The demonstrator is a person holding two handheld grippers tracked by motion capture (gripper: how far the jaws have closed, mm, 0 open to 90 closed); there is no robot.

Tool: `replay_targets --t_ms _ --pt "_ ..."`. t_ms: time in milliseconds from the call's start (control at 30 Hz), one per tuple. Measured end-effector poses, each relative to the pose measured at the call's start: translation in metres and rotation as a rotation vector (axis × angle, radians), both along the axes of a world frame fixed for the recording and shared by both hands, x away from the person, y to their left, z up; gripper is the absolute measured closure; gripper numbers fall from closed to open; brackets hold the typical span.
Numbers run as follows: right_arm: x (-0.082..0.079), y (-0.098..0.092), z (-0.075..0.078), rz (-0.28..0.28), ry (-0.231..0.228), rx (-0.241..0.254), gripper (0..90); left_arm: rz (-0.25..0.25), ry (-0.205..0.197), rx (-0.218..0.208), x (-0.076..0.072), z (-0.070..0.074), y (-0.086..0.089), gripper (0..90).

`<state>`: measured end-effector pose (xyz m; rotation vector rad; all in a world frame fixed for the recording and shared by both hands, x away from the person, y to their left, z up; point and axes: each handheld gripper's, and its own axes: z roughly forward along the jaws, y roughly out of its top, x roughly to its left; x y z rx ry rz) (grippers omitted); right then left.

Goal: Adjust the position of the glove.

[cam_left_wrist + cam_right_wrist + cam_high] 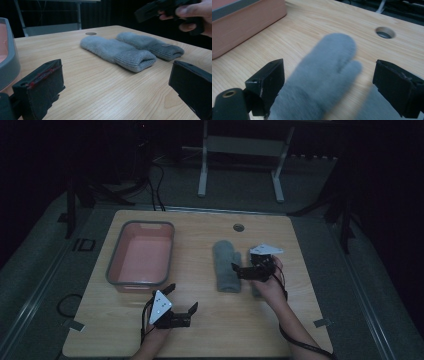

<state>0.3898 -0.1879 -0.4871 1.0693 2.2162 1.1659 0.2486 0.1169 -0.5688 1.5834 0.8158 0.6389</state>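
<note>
Right now my right gripper (240, 270) hangs over the two grey mittens (120, 51) lying side by side on the desk (280, 320), its fingers (265, 82) spread wide on either side of the nearer mitten, gripping nothing. Whether they brush the fleece I cannot tell; that mitten is blurred in my right gripper view. My left gripper (181, 301) sits low near the pink tub (142, 255), fingers released, empty. My right hand (270, 285) hides part of the second mitten from above.
</note>
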Motion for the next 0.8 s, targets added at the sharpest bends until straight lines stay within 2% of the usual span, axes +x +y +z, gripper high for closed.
replay_targets --t_ms 100,233,267,333,533,567,667,800 --pt "0.009 0.014 -0.005 0.018 0.016 -0.004 12.4 -0.001 0.000 -0.001 0.000 0.000 0.000 0.0" --pt "0.022 0.026 -0.014 0.034 0.032 -0.036 15.2 -0.004 0.004 -0.004 0.000 0.000 0.000 0.0" --pt "0.027 0.031 -0.019 0.034 0.034 -0.051 20.1 -0.003 0.004 -0.004 0.000 0.000 0.000 0.0" --pt "0.030 0.033 -0.022 0.033 0.044 -0.055 20.7 -0.004 0.005 -0.005 0.000 0.000 0.000 0.0" --pt "0.040 0.040 -0.038 0.013 0.082 -0.078 27.7 -0.005 0.006 -0.009 0.000 0.000 0.001 0.0" --pt "0.042 0.044 -0.045 0.001 0.100 -0.108 31.0 -0.008 0.011 -0.014 0.001 0.000 0.001 0.0" --pt "0.045 0.047 -0.051 -0.006 0.120 -0.136 34.1 -0.010 0.012 -0.014 0.001 0.000 0.001 0.0" --pt "0.047 0.050 -0.060 -0.026 0.159 -0.145 37.3 -0.010 0.012 -0.013 0.001 0.000 0.001 0.1"
